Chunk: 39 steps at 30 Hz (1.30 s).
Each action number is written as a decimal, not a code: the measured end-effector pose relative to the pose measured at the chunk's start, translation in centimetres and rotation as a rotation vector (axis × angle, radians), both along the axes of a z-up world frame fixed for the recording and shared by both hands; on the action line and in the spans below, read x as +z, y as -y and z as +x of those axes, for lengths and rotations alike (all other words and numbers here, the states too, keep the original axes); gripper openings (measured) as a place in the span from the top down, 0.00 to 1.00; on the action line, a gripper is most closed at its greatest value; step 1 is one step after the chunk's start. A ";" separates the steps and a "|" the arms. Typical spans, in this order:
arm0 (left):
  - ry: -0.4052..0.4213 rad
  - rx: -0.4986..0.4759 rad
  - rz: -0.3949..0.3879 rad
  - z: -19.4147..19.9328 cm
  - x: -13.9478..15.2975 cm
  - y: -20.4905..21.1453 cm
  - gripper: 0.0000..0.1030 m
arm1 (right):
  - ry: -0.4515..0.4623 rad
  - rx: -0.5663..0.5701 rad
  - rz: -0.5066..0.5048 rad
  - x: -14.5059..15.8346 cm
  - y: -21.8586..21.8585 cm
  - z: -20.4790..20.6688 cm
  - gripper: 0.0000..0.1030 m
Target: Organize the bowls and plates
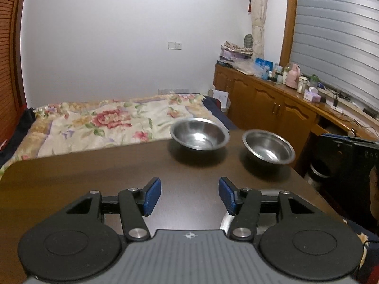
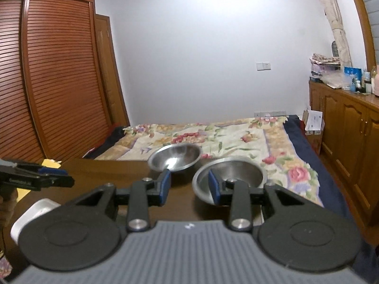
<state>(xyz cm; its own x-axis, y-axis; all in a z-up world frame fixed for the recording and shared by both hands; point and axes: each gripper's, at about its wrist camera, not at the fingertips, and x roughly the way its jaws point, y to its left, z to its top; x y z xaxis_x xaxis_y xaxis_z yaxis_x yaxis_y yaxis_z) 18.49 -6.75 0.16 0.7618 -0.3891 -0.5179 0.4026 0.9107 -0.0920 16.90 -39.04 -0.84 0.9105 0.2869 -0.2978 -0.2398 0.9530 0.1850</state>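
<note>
**Right wrist view: nearer bowl sits just ahead of the right gripper**

Two steel bowls stand upright and apart on the dark table [image 2: 99, 172], near its far edge. The nearer bowl [image 2: 236, 172] lies just ahead and slightly right of the right gripper [image 2: 189, 187], whose jaws are parted and empty, one pad overlapping its rim in view. The farther bowl [image 2: 175, 157] sits behind, leftward. The left gripper [image 1: 189, 195], wide and empty, hangs well back, so the right hand seems better placed.

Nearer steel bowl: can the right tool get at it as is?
Probably yes. The right tool is open, its right finger already over the nearer bowl rim, and nothing stands between them on the table.
</note>
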 end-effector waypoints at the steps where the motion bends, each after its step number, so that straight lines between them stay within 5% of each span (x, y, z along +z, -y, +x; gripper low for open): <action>1: -0.001 0.005 -0.003 0.8 0.3 0.2 0.44 | -0.005 0.009 0.003 0.2 0.1 0.9 0.64; 18: -0.094 0.025 -0.012 12.2 -2.4 3.1 0.45 | -0.213 0.127 -0.050 -1.9 -2.2 15.9 0.64; 39: -0.185 -0.009 -0.073 18.4 -4.9 3.7 0.57 | -0.392 0.192 -0.012 -3.2 -3.5 21.0 0.65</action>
<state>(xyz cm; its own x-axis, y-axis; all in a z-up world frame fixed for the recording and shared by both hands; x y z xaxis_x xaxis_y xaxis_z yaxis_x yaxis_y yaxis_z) 36.85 -10.41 -4.73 0.6524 -0.4373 -0.6190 0.3812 0.8952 -0.2307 37.92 -35.50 -4.04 0.6587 0.4345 -0.6143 -0.3269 0.9006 0.2865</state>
